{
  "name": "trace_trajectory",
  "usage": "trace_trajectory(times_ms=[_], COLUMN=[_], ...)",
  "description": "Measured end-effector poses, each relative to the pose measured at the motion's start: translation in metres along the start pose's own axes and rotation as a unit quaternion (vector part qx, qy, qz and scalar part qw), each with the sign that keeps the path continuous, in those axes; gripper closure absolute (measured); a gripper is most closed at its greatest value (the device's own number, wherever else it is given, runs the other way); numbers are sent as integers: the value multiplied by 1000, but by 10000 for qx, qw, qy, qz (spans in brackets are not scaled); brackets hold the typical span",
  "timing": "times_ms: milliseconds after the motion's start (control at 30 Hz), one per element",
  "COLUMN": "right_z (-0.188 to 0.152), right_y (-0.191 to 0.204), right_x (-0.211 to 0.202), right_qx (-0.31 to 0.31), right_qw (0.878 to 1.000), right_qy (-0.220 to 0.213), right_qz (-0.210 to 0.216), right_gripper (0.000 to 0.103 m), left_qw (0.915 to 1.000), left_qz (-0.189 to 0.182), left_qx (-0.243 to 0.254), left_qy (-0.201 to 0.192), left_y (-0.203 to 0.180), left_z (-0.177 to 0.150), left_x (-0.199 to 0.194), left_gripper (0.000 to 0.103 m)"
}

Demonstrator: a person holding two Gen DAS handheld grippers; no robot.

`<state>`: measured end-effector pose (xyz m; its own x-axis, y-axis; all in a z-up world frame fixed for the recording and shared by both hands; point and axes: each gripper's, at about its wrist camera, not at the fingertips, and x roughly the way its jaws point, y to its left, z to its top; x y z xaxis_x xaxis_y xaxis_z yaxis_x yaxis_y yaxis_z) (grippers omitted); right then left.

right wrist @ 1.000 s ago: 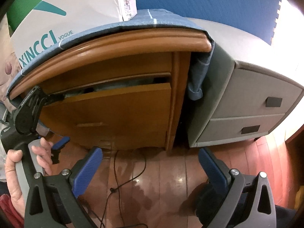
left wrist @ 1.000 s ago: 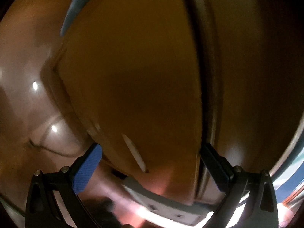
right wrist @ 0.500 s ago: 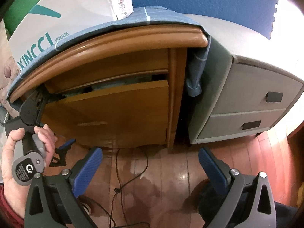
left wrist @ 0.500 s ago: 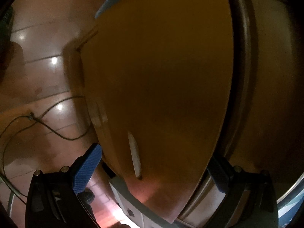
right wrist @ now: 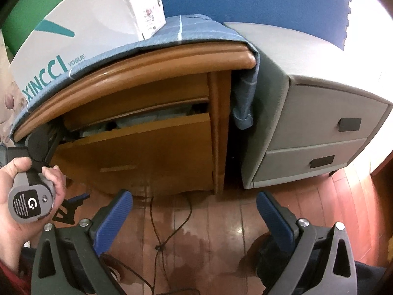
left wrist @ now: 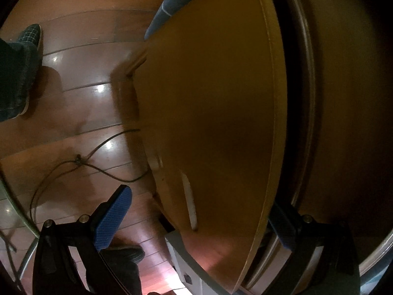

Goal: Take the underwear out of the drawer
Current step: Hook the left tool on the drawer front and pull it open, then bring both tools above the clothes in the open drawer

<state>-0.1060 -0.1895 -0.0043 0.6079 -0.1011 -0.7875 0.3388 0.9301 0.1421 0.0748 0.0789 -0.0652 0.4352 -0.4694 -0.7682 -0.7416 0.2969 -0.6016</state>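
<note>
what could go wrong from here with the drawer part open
1. The left gripper straddles the drawer front at its left end only, so an off-centre pull may skew or jam it.
2. The drawer is only slightly open; the fabric inside sits close under the panel above and may snag.
3. A cable lies on the floor below, a trip or catch risk.

One wooden nightstand (right wrist: 147, 78) at centre frame with one open drawer (right wrist: 147, 152); one grey cabinet (right wrist: 307, 93) at right with two drawers; one white box (right wrist: 81, 24) upper left; one floor cable (right wrist: 157, 221).
</note>
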Motion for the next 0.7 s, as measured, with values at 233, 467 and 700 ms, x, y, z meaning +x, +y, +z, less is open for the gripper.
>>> trace_trajectory(times_ms=[233, 467, 700], right_z=[3, 5, 6], right_y=[-5, -11, -10], right_x=[-3, -8, -12], right_qx=[152, 222, 155], right_qw=[9999, 9997, 9998], right_qy=[-13, -68, -131], right_qz=[72, 63, -55], right_gripper=[0, 0, 0], left_qw=[9982, 9937, 9910], left_qz=[490, 769, 805], left_qx=[294, 704, 1016], left_qy=[-182, -416, -336], left_y=[-5, -3, 16], left_z=[-2, -10, -16], left_x=[-12, -27, -44], left_gripper=[0, 0, 0])
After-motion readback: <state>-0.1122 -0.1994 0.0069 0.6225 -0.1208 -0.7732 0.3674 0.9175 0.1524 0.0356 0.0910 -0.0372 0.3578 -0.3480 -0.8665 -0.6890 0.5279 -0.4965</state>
